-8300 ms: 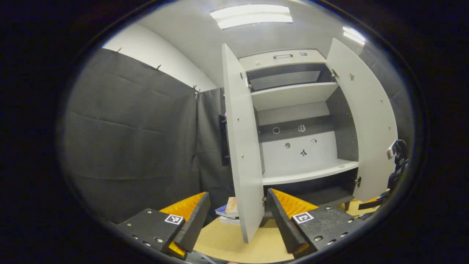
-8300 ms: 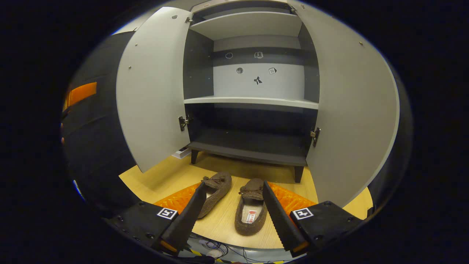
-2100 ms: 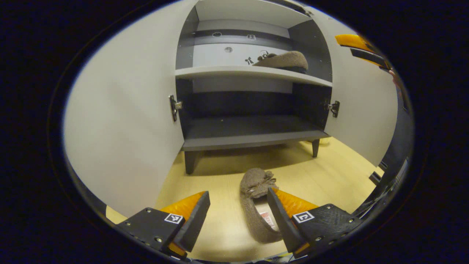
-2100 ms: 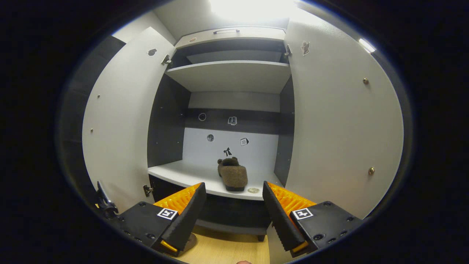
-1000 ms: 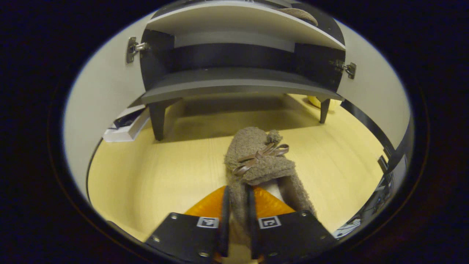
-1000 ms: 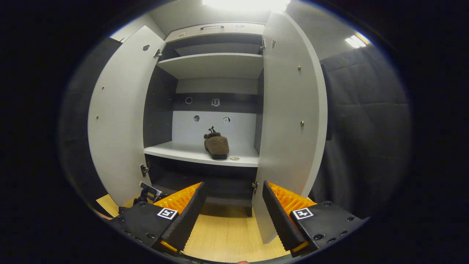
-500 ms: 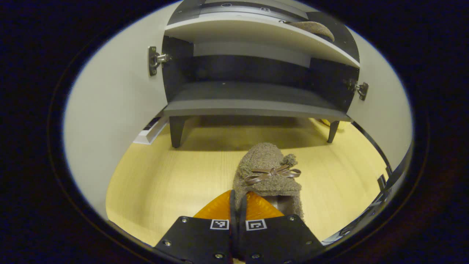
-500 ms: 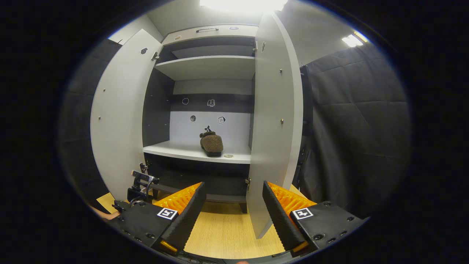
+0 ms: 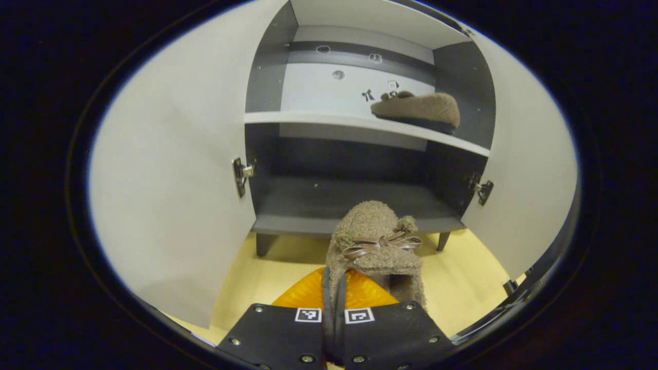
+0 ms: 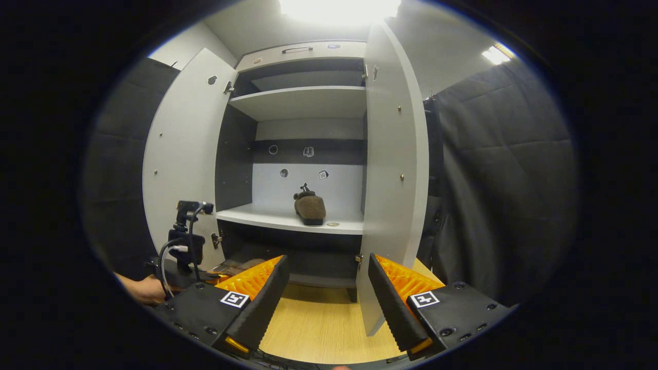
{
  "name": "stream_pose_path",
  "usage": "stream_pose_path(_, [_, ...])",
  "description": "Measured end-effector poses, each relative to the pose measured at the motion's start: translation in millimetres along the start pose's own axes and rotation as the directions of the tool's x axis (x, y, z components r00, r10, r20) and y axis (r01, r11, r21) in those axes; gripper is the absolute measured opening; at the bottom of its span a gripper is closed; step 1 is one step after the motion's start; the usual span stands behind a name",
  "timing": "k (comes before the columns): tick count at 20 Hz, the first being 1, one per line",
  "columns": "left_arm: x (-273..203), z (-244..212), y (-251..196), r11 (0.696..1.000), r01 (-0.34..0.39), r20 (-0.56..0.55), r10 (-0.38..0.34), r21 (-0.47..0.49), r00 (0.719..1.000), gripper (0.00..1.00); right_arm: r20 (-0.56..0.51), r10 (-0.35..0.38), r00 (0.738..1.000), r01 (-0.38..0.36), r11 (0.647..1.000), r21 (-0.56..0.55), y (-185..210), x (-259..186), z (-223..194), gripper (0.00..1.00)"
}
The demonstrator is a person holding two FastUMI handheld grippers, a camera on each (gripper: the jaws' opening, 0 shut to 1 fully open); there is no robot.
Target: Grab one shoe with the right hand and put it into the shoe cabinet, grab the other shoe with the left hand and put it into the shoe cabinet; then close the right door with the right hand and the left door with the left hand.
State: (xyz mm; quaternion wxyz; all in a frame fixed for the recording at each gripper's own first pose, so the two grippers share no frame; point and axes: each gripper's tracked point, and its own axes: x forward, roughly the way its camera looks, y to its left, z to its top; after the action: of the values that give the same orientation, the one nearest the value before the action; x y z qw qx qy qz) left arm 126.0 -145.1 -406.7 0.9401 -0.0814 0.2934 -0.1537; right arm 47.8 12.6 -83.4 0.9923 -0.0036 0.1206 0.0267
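Down low, the left gripper (image 9: 333, 313) clamps both fingers on the side wall of a fuzzy brown shoe (image 9: 377, 245) with a bow, held before the shoe cabinet (image 9: 354, 198). Its mate (image 10: 310, 206) sits on the white shelf (image 10: 288, 220). The right gripper (image 10: 325, 288) hangs spread apart.

Shoe cabinet (image 9: 267, 154) stands on a light wooden floor (image 9: 247, 277) on short dark legs, both doors open. White middle shelf (image 9: 318, 119) carries one brown fuzzy shoe (image 9: 416, 109), up and right of the left gripper's jaws in the left gripper view; in the right gripper view it sits above and between the right gripper's jaws, toward the shelf's right end, a small round disc (image 10: 332, 224) just beside it on the shelf. Dark bottom shelf (image 9: 308, 205) lies straight ahead of the left jaws. White upper shelf (image 10: 303, 100) is high above the right jaws.
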Motion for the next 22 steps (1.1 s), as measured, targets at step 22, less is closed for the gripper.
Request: stream_pose_path(22, [-30, 14, 4, 0.999, -0.01, 0.326, 0.021, -0.037, 0.945, 0.01, 0.031, -0.207, 0.978, 0.205, 0.978, 0.047, -71, -35, 8, 0.96])
